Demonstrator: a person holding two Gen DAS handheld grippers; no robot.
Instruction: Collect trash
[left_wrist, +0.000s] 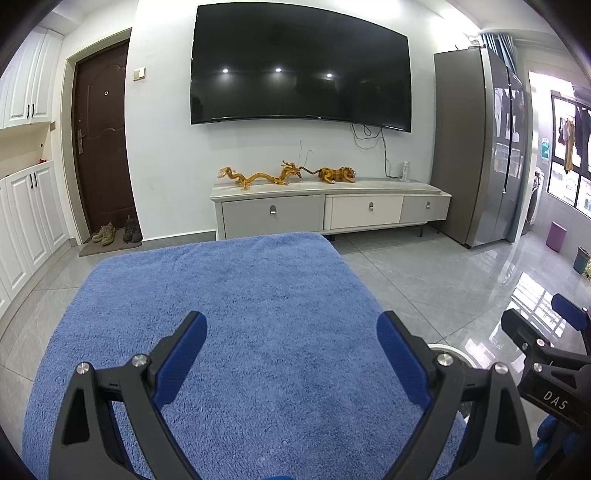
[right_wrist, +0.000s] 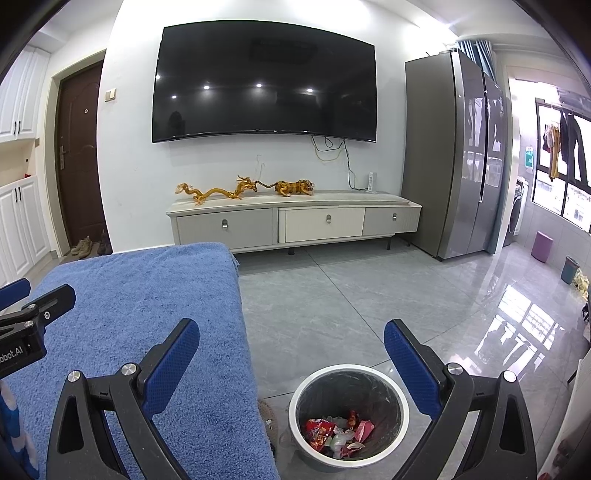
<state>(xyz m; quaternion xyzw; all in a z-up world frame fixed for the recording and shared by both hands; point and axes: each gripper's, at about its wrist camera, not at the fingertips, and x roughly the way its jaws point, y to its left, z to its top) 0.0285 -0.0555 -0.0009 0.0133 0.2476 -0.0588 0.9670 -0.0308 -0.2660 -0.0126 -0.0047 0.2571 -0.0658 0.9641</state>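
A round white-rimmed trash bin stands on the grey floor beside the table, and inside it lie crumpled red and white wrappers. My right gripper hangs open above the floor just left of and over the bin, nothing between its blue pads. My left gripper is open over the blue towel that covers the table, with nothing in it. No loose trash shows on the towel. The right gripper shows at the right edge of the left wrist view, the left gripper at the left edge of the right wrist view.
A low TV cabinet with golden dragon and tiger figures stands against the far wall under a large dark TV. A grey fridge is at the right. Shoes sit by the brown door. Tiled floor stretches between table and cabinet.
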